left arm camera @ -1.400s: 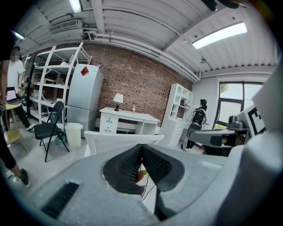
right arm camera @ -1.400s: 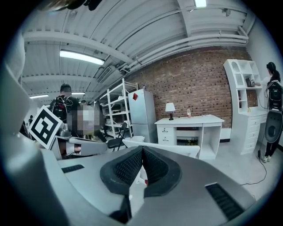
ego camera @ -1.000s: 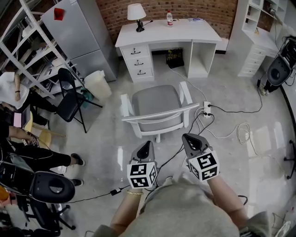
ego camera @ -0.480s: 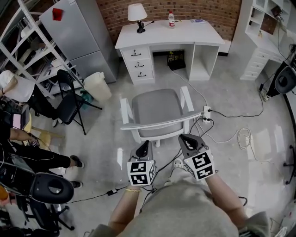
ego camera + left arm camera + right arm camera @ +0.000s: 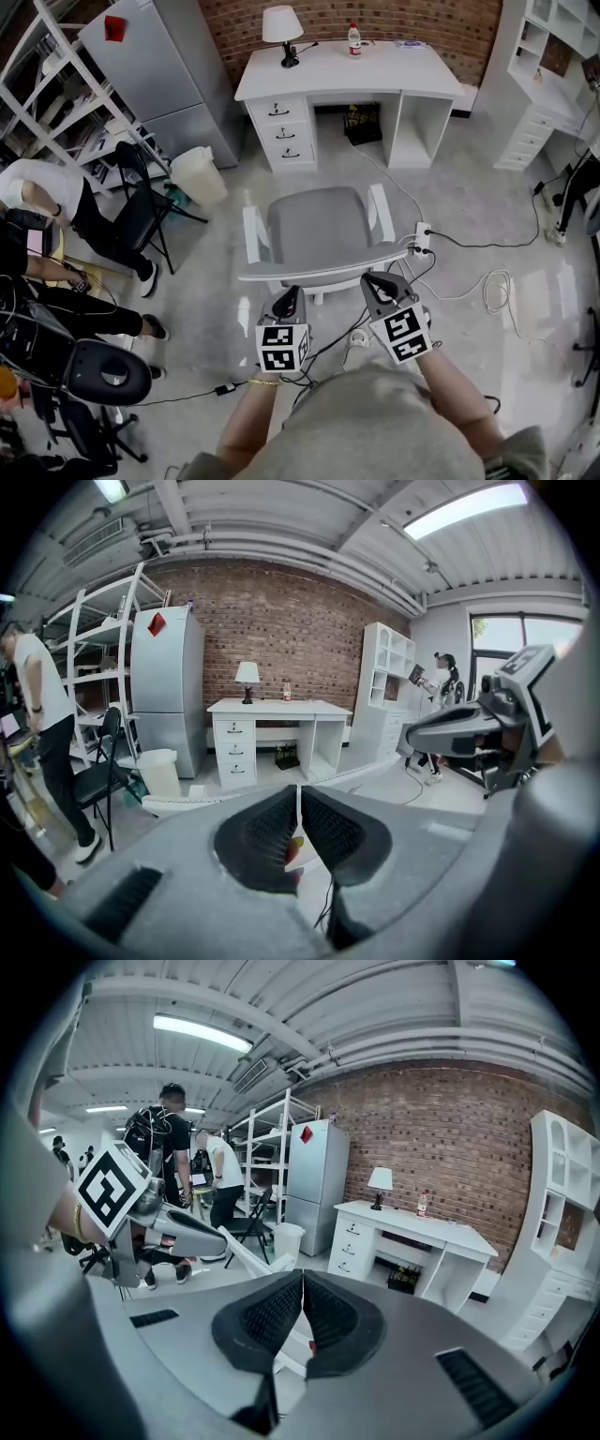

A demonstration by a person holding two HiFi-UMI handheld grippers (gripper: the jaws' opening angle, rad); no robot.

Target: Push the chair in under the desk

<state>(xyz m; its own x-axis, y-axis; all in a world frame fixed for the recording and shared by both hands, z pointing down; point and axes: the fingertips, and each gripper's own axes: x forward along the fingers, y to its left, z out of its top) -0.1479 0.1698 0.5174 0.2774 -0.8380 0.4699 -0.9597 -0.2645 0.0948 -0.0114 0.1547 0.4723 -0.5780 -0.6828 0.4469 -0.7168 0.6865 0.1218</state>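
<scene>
gap to the chair (image 5: pixel 319 225) has shrunk over the last second: left gripper (image 5: pixel 290 300) and right gripper (image 5: pixel 375 283) now sit just behind its backrest (image 5: pixel 314 270) (contact unclear). chair is well apart from the desk (image 5: pixel 347 73), so the push looks unstarted. both jaws pressed together, holding nothing.

One each of desk (image 5: pixel 403 77), grey chair (image 5: pixel 314 225), folding chair (image 5: pixel 134 169), lamp (image 5: pixel 282 23), bottle (image 5: pixel 354 39); two claws: left claw (image 5: pixel 292 294), right claw (image 5: pixel 368 278)
</scene>
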